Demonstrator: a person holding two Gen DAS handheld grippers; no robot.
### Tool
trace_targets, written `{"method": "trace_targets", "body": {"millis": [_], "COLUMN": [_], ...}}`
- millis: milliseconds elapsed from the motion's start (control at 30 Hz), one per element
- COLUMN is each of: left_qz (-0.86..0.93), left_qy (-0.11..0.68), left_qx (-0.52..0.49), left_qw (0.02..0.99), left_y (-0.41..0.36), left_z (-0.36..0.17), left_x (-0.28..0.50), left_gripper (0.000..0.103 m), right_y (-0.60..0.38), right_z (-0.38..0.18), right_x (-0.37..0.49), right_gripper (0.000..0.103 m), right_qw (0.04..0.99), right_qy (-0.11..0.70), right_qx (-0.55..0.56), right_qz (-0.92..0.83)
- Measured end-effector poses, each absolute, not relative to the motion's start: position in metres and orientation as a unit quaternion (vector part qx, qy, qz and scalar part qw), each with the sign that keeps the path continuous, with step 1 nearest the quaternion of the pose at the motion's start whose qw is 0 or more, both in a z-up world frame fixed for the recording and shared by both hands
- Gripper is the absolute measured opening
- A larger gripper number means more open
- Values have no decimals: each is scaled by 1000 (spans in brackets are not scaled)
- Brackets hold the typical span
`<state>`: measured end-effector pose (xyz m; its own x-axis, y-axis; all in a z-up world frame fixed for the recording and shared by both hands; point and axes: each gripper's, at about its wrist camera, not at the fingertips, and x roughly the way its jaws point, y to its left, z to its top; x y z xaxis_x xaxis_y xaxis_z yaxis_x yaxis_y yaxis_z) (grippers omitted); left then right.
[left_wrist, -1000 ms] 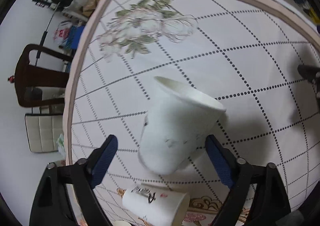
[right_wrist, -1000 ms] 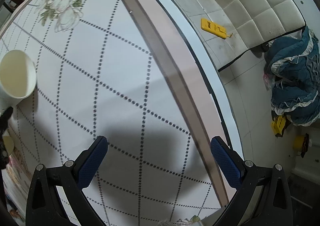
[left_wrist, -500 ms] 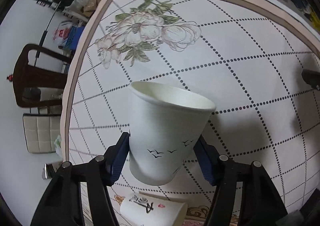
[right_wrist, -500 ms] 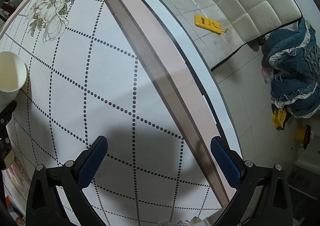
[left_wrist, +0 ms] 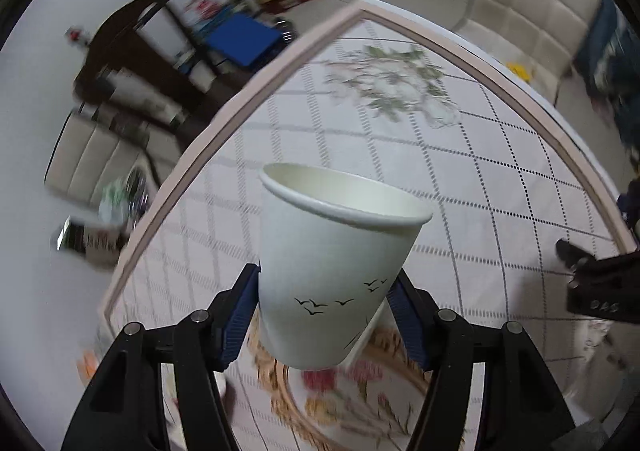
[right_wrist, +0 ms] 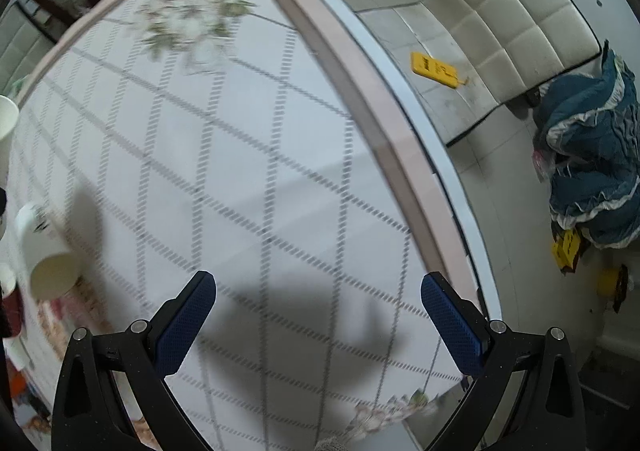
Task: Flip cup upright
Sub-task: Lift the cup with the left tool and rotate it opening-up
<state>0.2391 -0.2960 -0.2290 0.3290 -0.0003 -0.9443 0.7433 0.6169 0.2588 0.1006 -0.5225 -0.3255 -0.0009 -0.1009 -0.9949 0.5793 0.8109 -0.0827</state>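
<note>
Left gripper (left_wrist: 324, 307): blue pads (left_wrist: 238, 315) pressed against both sides of the white paper cup (left_wrist: 332, 271), gripping it low on the wall. Cup is mouth-up, tilted slightly, rim toward the camera's upper side, small black bird print on the side facing the lens. Its base appears to be off the table (left_wrist: 520, 179), above a red-and-gold floral patch of the cloth; contact can't be confirmed from this angle. A second white edge peeks out just behind the cup's lower right; can't tell what it is.

Right gripper (right_wrist: 318, 325): jaws spread wide, nothing between them, hovering over the dotted diamond-pattern cloth with its shadow directly below. In the left wrist view, its black body shows at the right edge.

Further out in the right wrist view: second paper cup (right_wrist: 46, 251) lying on its side at the left of the table, open mouth toward the camera, well apart from the right gripper. The held cup's rim shows at the far left edge above it.

Far end of table: green-and-white flower print (left_wrist: 392, 87), then the pink table border. Beyond the edge: cream tufted sofa (right_wrist: 508, 11), yellow flat object (right_wrist: 434, 69) on the floor, blue ruffled fabric heap (right_wrist: 592, 171). The left view background is motion-blurred.
</note>
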Motion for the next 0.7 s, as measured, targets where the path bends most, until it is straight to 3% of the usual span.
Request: {"method": "trace_targets", "body": {"millis": [267, 700], "left_qz": [-180, -78], "left_qy": [586, 753], "left_qx": [261, -24], "left_qw": [746, 653], "left_y": [-183, -43], "left_z": [-221, -329], "left_x": [209, 152], "left_gripper": [61, 61], "right_y": [-438, -338], "right_z": [-300, -335], "right_x": [92, 64], "right_gripper": [103, 103], "right_qw": [703, 682], "right_qy": [660, 703], "right_qx": [155, 96], "right_qz": [-215, -176]}}
